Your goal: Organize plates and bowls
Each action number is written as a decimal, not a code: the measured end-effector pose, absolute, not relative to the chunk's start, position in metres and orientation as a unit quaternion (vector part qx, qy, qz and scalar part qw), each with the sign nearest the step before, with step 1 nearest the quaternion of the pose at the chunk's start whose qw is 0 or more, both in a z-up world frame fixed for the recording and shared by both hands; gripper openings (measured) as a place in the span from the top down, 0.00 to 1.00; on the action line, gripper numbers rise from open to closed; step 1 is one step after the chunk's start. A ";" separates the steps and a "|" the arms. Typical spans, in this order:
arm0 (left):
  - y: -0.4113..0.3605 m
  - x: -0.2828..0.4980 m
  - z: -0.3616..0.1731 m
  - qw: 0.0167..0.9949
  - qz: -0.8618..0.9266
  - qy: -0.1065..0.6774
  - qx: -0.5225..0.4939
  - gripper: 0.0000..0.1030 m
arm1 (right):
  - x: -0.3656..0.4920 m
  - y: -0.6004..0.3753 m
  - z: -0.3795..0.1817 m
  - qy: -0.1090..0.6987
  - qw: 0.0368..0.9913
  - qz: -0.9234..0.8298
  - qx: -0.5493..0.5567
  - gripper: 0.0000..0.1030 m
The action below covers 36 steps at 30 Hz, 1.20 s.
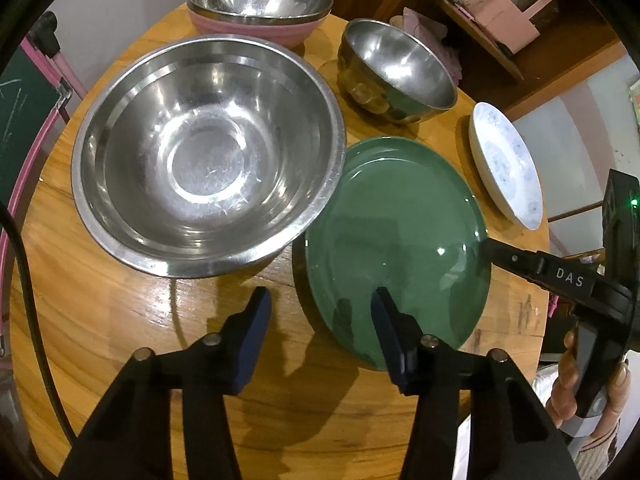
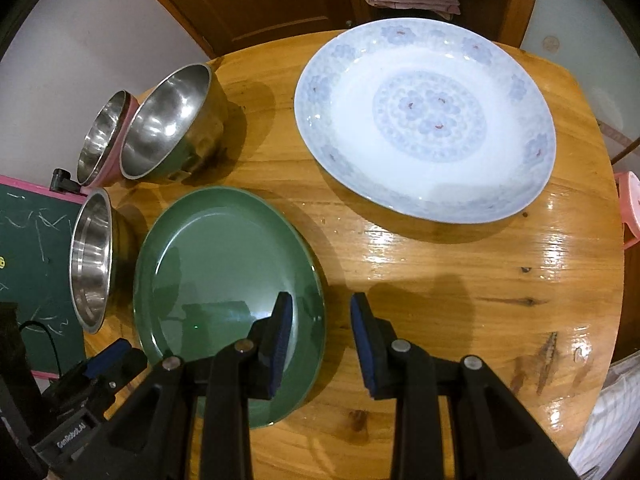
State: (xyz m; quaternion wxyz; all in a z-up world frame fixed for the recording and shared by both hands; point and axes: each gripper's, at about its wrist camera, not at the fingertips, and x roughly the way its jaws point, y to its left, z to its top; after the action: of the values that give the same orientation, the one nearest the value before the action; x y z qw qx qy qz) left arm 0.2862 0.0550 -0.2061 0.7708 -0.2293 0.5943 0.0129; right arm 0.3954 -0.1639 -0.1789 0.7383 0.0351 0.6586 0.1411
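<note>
A green plate (image 1: 396, 236) (image 2: 224, 272) lies on the round wooden table (image 1: 120, 312) (image 2: 460, 300). A large steel bowl (image 1: 208, 152) (image 2: 94, 256) stands left of it. A smaller steel bowl (image 1: 396, 72) (image 2: 172, 124) and a steel bowl nested in a pink bowl (image 1: 260, 4) (image 2: 106, 136) stand behind. A white and blue patterned plate (image 1: 504, 164) (image 2: 428, 128) lies to the right. My left gripper (image 1: 320, 304) is open, one finger over the green plate's near edge. My right gripper (image 2: 320, 312) is open, straddling the green plate's right rim.
A wooden cabinet (image 1: 500, 20) with boxes and cloth stands behind the table. A green chalkboard with a pink frame (image 2: 28, 248) is at the left. A pink stool (image 2: 628, 200) is at the right. A hand (image 1: 584, 384) holds the right gripper.
</note>
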 end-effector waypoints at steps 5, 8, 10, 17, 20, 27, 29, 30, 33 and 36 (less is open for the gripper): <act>0.059 0.290 -0.214 0.763 0.012 0.599 -0.243 0.67 | 0.396 -0.162 -0.182 0.661 0.736 0.143 0.037 0.72; 0.062 0.291 -0.218 0.762 0.012 0.599 -0.246 0.75 | 0.400 -0.162 -0.184 0.663 0.733 0.145 0.039 0.78; 0.064 0.293 -0.221 0.761 0.011 0.600 -0.248 0.84 | 0.402 -0.163 -0.187 0.664 0.733 0.145 0.041 0.79; 0.066 0.295 -0.225 0.757 0.004 0.601 -0.257 0.91 | 0.406 -0.164 -0.195 0.669 0.727 0.146 0.052 0.86; 0.064 0.298 -0.226 0.759 0.005 0.601 -0.250 0.92 | 0.406 -0.165 -0.197 0.669 0.726 0.149 0.057 0.86; 0.068 0.300 -0.228 0.761 0.004 0.596 -0.256 0.95 | 0.405 -0.166 -0.199 0.667 0.726 0.158 0.061 0.92; 0.071 0.301 -0.229 0.760 0.004 0.594 -0.264 0.95 | 0.404 -0.166 -0.199 0.667 0.725 0.160 0.063 0.92; 0.073 0.301 -0.230 0.759 0.004 0.594 -0.267 0.95 | 0.404 -0.167 -0.199 0.667 0.725 0.160 0.064 0.93; 0.072 0.302 -0.229 0.763 0.005 0.592 -0.261 0.95 | 0.402 -0.169 -0.200 0.667 0.724 0.162 0.064 0.93; 0.068 0.302 -0.227 0.766 0.003 0.594 -0.244 0.95 | 0.399 -0.171 -0.198 0.666 0.727 0.159 0.056 0.94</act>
State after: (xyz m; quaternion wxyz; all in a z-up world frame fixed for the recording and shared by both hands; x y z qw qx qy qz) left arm 0.3024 0.0680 -0.2269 0.7664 -0.2436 0.5944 0.0031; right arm 0.3989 -0.1712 -0.1976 0.7265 0.0559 0.6661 0.1593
